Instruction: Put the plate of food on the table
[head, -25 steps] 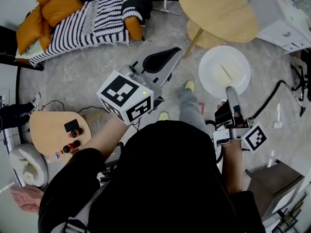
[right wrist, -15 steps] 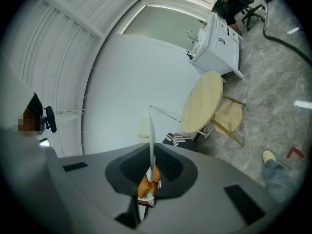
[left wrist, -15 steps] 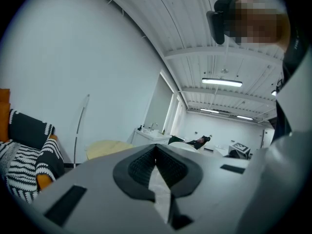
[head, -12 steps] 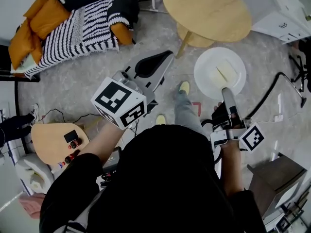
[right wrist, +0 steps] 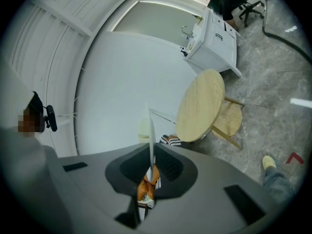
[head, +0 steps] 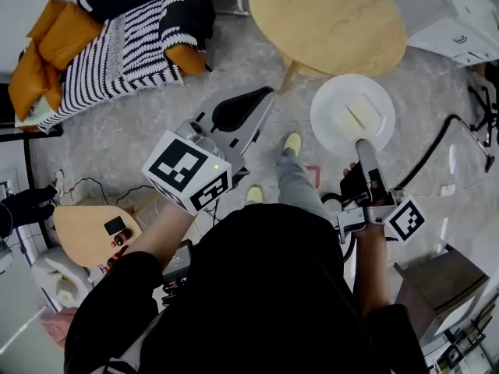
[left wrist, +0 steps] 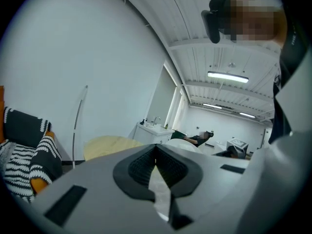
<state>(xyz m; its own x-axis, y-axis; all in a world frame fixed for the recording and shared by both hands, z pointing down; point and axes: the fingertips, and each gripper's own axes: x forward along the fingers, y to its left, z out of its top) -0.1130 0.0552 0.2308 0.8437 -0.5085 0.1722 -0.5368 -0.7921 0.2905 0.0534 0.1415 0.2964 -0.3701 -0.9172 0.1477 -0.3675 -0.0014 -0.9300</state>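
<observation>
A white plate (head: 331, 119) with a pale yellow slab of food (head: 362, 115) hangs level over the floor, just short of the round wooden table (head: 327, 22). My right gripper (head: 362, 148) is shut on the plate's near rim. In the right gripper view the plate (right wrist: 150, 126) shows edge-on between the jaws, with the table (right wrist: 200, 106) ahead to the right. My left gripper (head: 253, 104) is held out left of the plate, shut and with nothing in it. In the left gripper view its tips (left wrist: 156, 147) meet, and the table (left wrist: 105, 145) lies beyond.
A striped blanket with orange cushions (head: 117, 37) lies at the upper left. A wooden stool (right wrist: 229, 121) stands under the table. A white cabinet (head: 452, 14) is at the upper right, a black cable (head: 437, 146) on the floor, and a small side table (head: 82, 232) at the left.
Both grippers and the plate have moved toward the round table. The plate's far rim now lies close to the table's edge. The right grip on the plate is unchanged.
</observation>
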